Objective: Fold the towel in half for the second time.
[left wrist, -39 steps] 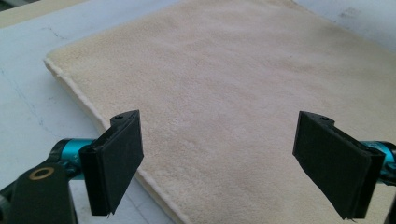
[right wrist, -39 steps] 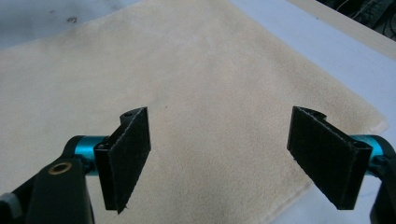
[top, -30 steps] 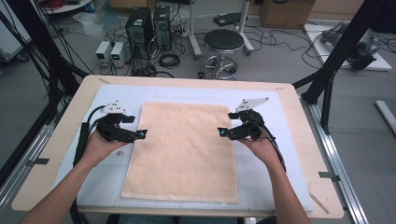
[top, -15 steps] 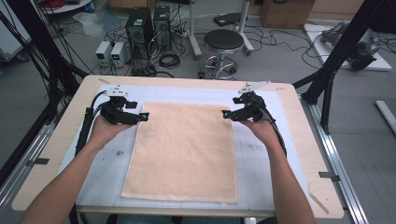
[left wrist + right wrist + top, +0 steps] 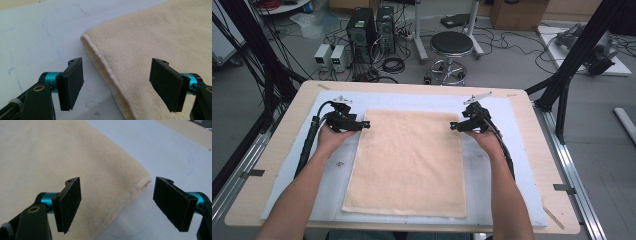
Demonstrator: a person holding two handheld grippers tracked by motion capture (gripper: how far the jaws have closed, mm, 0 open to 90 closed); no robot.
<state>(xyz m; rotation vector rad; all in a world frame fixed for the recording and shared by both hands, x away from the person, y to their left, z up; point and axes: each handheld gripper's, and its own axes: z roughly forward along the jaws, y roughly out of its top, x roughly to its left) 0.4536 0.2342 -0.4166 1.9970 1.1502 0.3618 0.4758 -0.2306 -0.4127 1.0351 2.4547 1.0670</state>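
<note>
High view: a cream towel (image 5: pixel 409 162) lies flat on a pale blue mat (image 5: pixel 512 170) that covers most of the wooden table (image 5: pixel 267 165). The left gripper (image 5: pixel 366 124) is at the towel's far left corner, its tips level with the cloth's edge, and the right gripper (image 5: pixel 453 126) is at the far right corner, its tips pointing inward at the cloth. Each is held in a hand, with forearms coming in from the bottom. Behind the table stand a stool (image 5: pixel 451 47) and computer cases (image 5: pixel 371 27) on the floor.

Left gripper view: the left gripper (image 5: pixel 117 85) has its jaws apart, though they have just been closing. The towel (image 5: pixel 160 42) has its hemmed edge running between them, with the corner just beyond; the pads do not press on the cloth. One pad is over the mat (image 5: pixel 37 35), the other over the towel.

Right gripper view: the right gripper (image 5: pixel 117 205) stands wide open, holding nothing. The towel (image 5: pixel 50 157) has its folded corner between the jaws, untouched by either pad, with the mat (image 5: pixel 175 152) past it
</note>
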